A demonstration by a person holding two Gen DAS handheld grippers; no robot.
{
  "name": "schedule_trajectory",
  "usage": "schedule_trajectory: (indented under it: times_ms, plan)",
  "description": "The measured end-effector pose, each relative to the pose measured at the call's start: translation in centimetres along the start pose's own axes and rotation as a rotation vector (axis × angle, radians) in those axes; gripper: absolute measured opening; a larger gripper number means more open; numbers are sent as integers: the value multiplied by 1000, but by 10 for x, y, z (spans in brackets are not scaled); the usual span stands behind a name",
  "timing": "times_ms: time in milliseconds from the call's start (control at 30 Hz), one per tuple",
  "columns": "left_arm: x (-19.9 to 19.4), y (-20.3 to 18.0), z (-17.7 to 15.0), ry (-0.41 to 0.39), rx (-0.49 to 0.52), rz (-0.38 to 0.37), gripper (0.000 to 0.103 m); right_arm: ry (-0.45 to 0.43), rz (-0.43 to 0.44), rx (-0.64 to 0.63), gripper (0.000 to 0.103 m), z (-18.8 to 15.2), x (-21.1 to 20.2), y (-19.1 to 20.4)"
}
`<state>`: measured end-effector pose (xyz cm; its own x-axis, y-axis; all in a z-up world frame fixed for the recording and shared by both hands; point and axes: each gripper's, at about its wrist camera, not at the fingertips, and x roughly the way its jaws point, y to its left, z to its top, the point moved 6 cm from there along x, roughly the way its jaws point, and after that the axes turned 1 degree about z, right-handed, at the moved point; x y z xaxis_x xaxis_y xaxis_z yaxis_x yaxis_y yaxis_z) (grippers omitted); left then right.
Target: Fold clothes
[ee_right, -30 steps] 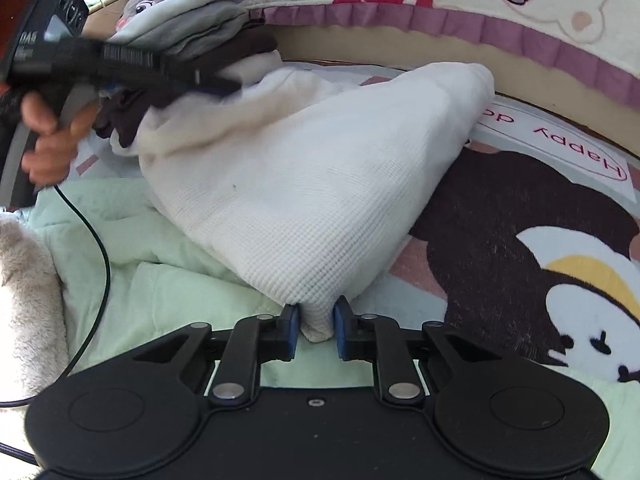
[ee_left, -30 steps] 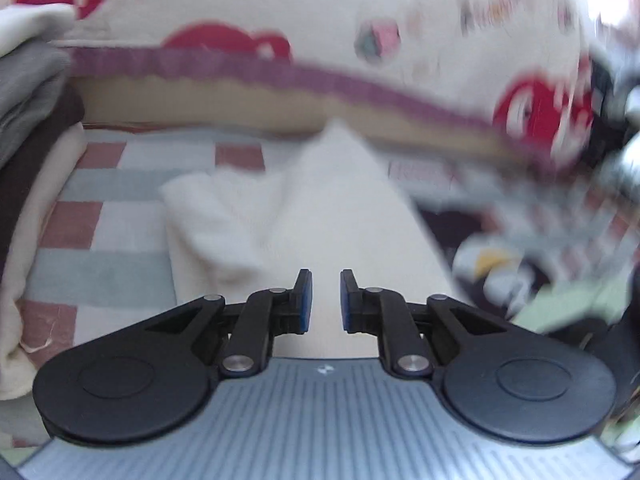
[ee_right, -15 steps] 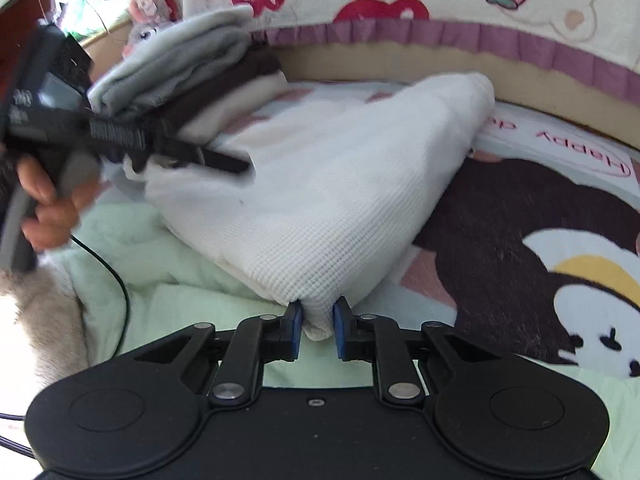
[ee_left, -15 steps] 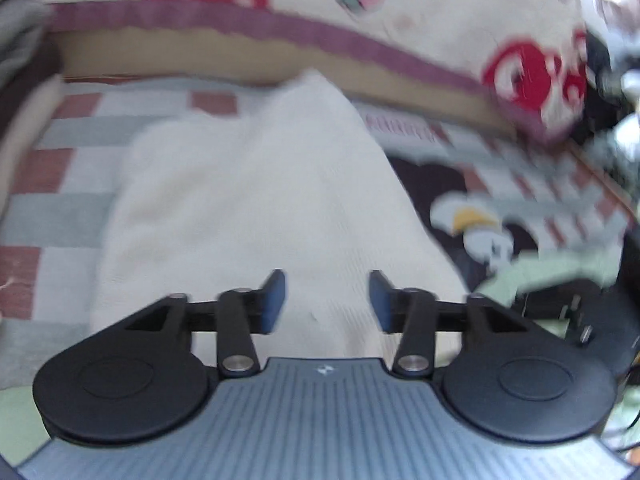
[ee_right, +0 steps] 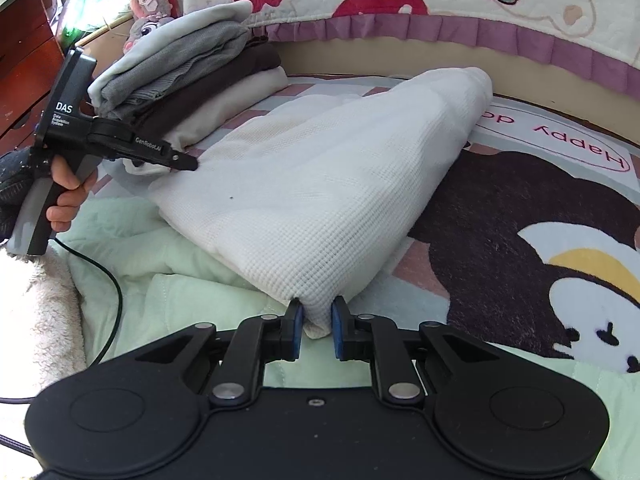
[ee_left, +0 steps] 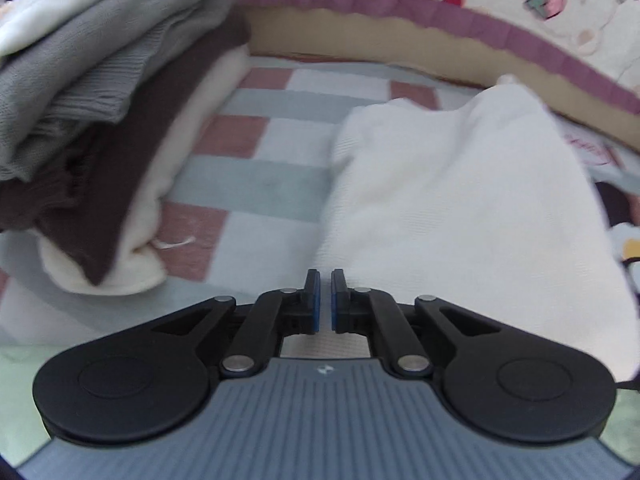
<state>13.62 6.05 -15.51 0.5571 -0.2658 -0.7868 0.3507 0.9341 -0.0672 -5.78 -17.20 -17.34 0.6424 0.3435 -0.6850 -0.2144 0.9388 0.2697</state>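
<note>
A white waffle-knit garment (ee_right: pixel 328 184) lies in a folded wedge on the bed. My right gripper (ee_right: pixel 316 322) is shut on its near corner, and the cloth bulges out between the blue pads. My left gripper (ee_left: pixel 325 296) sits at the garment's (ee_left: pixel 460 200) left edge. Its jaws are closing to a thin slit with that edge between them. In the right wrist view the left gripper (ee_right: pixel 191 164), held by a hand (ee_right: pixel 64 196), has its tip on the same edge.
A stack of folded clothes (ee_left: pixel 100 120), grey over brown over cream, stands just left of the garment, also seen as the stack (ee_right: pixel 188 76). A padded bed rim with a purple frill (ee_right: pixel 400 28) closes the back. A green quilt (ee_right: pixel 168 304), a black cable (ee_right: pixel 108 280) and a bear-print blanket (ee_right: pixel 520 216) lie nearby.
The left gripper opened wide, swung left to the garment's left edge beside the stack, and closed down again. The garment sank flatter. The right gripper kept its hold.
</note>
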Motion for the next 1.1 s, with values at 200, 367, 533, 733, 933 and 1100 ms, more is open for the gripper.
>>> schedule_trajectory:
  times_ms: [200, 367, 533, 733, 933, 1100]
  plan:
    - [6, -20, -4, 50, 67, -18, 28, 99, -46, 2, 8, -3, 2, -9]
    - [0, -1, 11, 14, -69, -41, 35, 122, 25, -3, 6, 7, -18, -8]
    - [27, 14, 51, 19, -101, -66, 49, -29, 173, 240, 48, 64, -35, -55]
    - [97, 17, 99, 60, -35, -3, 54, -79, 141, 435, 48, 136, 39, -125]
    - [137, 24, 109, 148, -231, -229, 77, -100, 61, 488, 50, 175, 94, -164]
    - [136, 18, 105, 51, -122, -223, 19, -70, -37, 482, 71, 183, 127, -188]
